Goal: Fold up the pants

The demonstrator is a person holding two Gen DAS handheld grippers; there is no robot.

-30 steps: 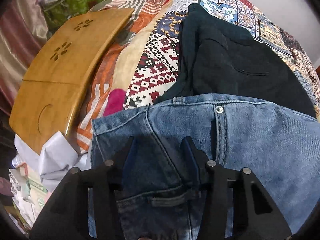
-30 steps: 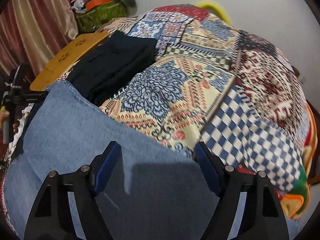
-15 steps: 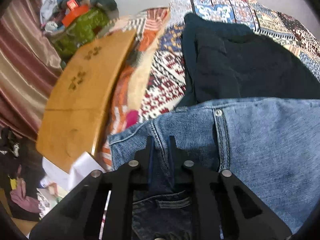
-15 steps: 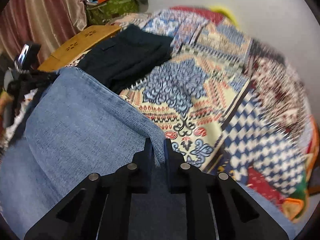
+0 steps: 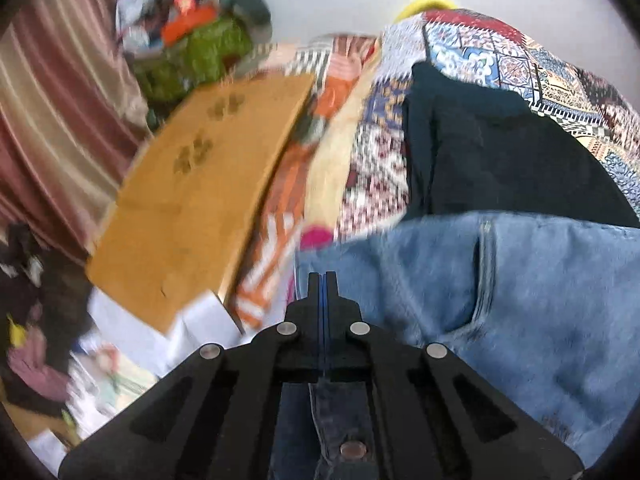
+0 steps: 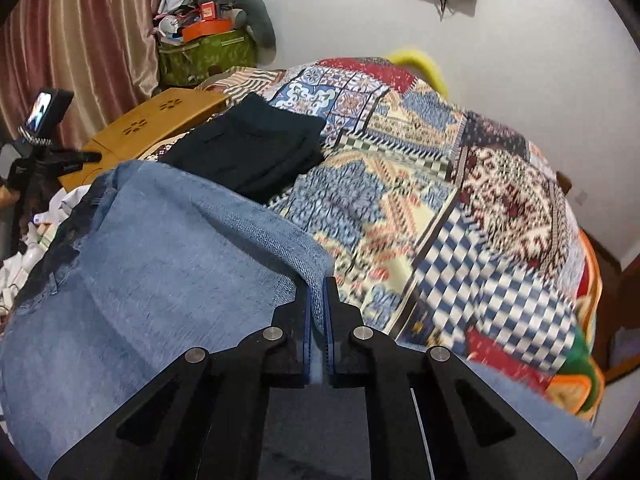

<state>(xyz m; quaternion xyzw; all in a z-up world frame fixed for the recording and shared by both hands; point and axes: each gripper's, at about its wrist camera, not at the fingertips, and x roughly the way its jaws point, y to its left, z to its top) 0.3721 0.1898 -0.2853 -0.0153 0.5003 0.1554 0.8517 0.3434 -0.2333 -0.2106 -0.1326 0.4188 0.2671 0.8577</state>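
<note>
left tool (image 5: 323,280) now pinched tight on the jeans (image 5: 520,300) at the waistband corner, where a second ago wide over the denim. right tool (image 6: 317,284) likewise narrowed from wide to a clamp on the jeans (image 6: 160,280) at the far folded edge, cloth showing between the blue pads. both grips made, so probably ready to lift and carry the fold over. left view blurred, as if mid-swing.

jeans draped across the near side of the bed (image 6: 460,208), partly overhanging toward the tools. just beyond, touching the denim's far edge, one dark folded garment (image 6: 256,152) on the quilt.

count: two tools, one pair of jeans, one dark garment, one wooden board (image 5: 200,200) beside the bed, one green bag (image 6: 208,56) heaped with clutter by the curtain (image 6: 80,40), one phone on a tripod (image 6: 44,112).
</note>
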